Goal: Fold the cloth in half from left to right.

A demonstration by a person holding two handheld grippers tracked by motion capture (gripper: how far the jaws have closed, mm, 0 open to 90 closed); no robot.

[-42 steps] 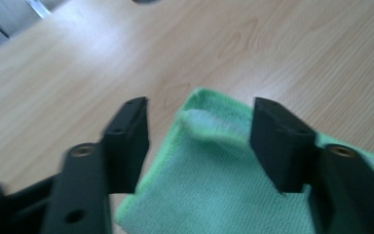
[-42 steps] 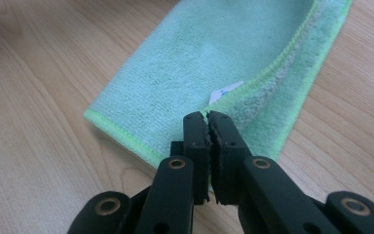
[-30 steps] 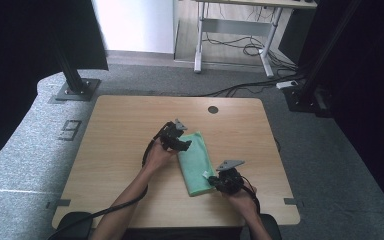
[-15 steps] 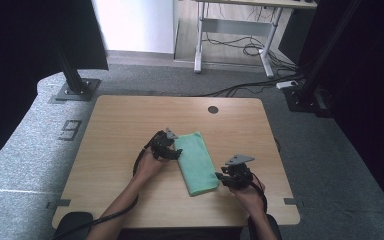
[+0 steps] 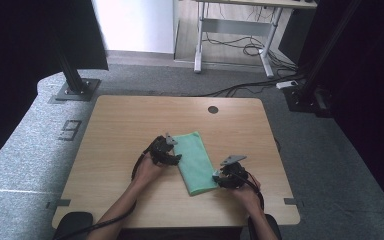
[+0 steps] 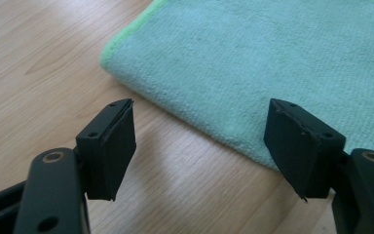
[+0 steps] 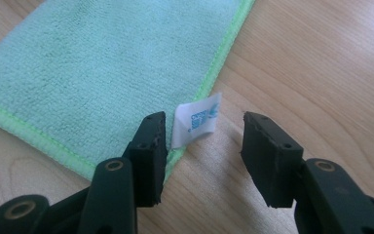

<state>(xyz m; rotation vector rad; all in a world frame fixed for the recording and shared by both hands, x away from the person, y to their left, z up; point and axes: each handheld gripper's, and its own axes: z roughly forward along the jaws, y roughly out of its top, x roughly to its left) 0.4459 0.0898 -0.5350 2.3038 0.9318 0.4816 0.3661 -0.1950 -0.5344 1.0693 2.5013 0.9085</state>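
We note the green cloth (image 5: 195, 161) lying folded mid-counter (image 5: 120, 130), left hand-held gripper (image 5: 172, 156) and right hand-held gripper (image 5: 220, 177) flanking it, jaws apart and empty, so folding looks largely done, perhaps one fold left.

Cloth (image 5: 195, 161) on table (image 5: 120, 125), between 2 hand-held grippers

The high view looks forward and down from above the person's side of the worktop (image 5: 130, 125). Each hand-held gripper view sits low and close, facing the green cloth (image 5: 196, 161), the part of the scene all three views share
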